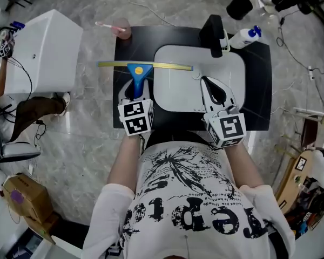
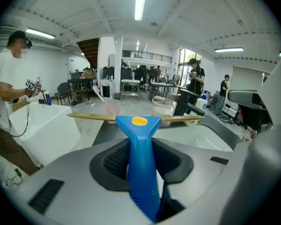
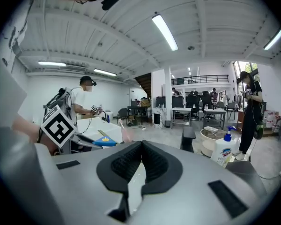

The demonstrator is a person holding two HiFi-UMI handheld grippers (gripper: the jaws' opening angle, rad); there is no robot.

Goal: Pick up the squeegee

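Left gripper (image 1: 134, 94) clamps squeegee (image 1: 137, 69) handle; right gripper (image 1: 215, 88) (empty) closed over sink (image 1: 175, 93), faucet (image 1: 212, 34) beyond.

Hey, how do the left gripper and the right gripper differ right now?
The left gripper is shut on the blue-handled, yellow-bladed squeegee; the right gripper is shut on nothing. In the head view, the left gripper hangs over the black countertop, the right gripper over the white rounded basin. Both are grey with black ribbed pads.
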